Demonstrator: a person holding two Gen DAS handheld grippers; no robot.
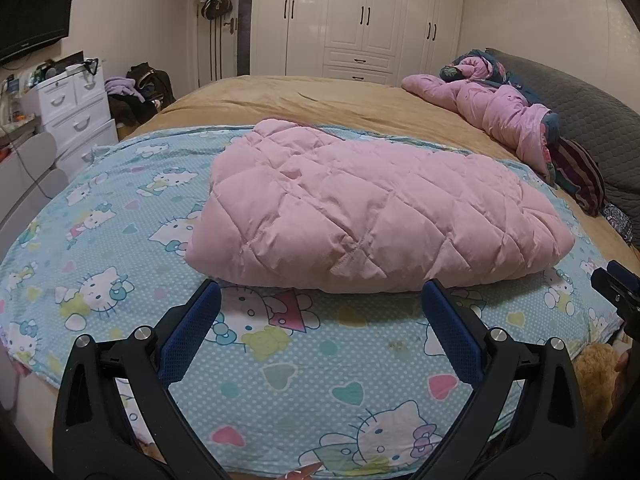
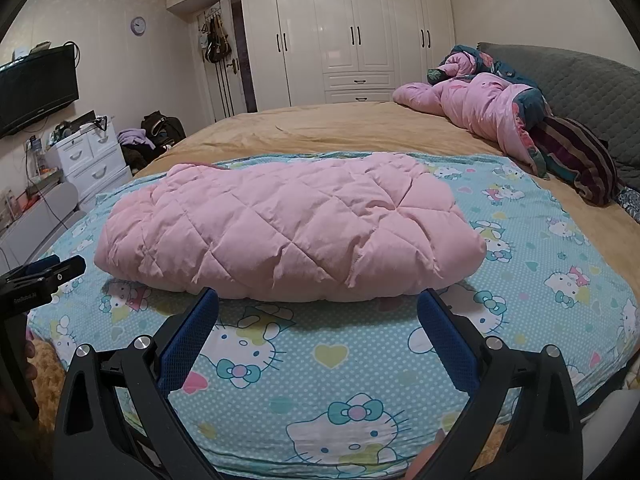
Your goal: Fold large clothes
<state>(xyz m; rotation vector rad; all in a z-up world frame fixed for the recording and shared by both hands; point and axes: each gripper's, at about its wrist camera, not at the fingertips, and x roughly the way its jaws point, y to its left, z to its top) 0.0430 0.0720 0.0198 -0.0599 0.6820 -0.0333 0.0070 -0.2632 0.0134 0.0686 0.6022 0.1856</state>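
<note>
A pink quilted jacket lies folded into a thick bundle on a light blue cartoon-cat sheet, also seen as the pink jacket on the sheet in the right wrist view. My left gripper hovers open just in front of the bundle's near edge, nothing between its blue pads. My right gripper is open too, at the same near edge, empty. The right gripper's tip shows at the far right of the left view. The left gripper's tip shows at the far left of the right view.
The sheet covers the near part of a bed with a tan cover. A crumpled pink quilt and dark pillows lie at the headboard, right. White drawers, a wall TV and wardrobes stand beyond.
</note>
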